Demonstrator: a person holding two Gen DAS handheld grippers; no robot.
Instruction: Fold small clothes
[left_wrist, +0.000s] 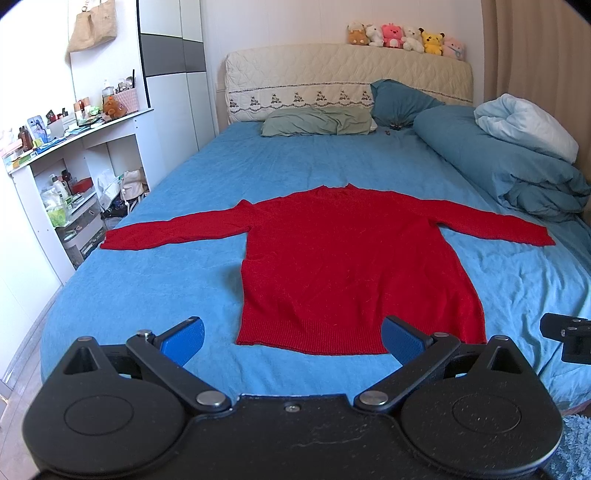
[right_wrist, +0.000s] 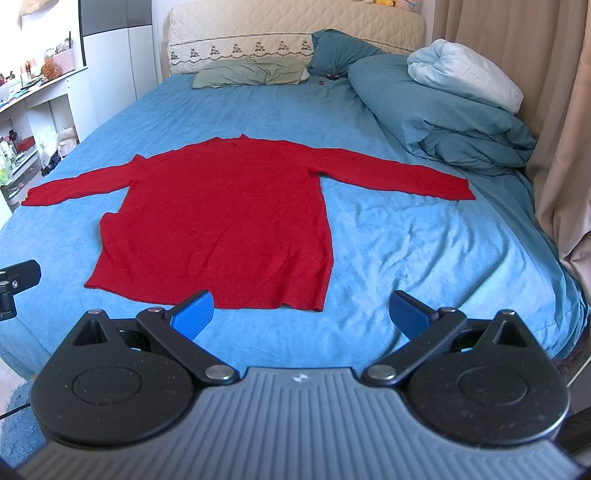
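We see a red sweater (left_wrist: 354, 266) lying flat on the blue bedsheet (left_wrist: 207, 192), roughly in the middle of the bed. Its long axis runs from the ribbed hem, which is the edge nearest us, up to the collar, which points toward the quilted headboard (left_wrist: 347, 74). Both sleeves are spread out sideways, crossing that axis, one reaching toward the shelf side of the bed and the other toward the curtain side.

We hold the left gripper (left_wrist: 293, 338) just short of the sweater's hem, on its shelf-side half; its blue pads (left_wrist: 183, 339) stand wide apart and hold nothing. The right gripper (right_wrist: 303, 315) hovers near the hem's curtain-side corner, its jaws likewise spread wide and empty, with one pad (right_wrist: 194, 315) overlapping the hem in the view; we cannot tell whether it touches the cloth.

Beyond the sweater's collar, a green pillow (left_wrist: 317, 122) lies against the headboard, and a rolled teal duvet (right_wrist: 436, 114) sits beyond the sweater's curtain-side sleeve. A row of plush toys (left_wrist: 404, 38) sits on top of the headboard.
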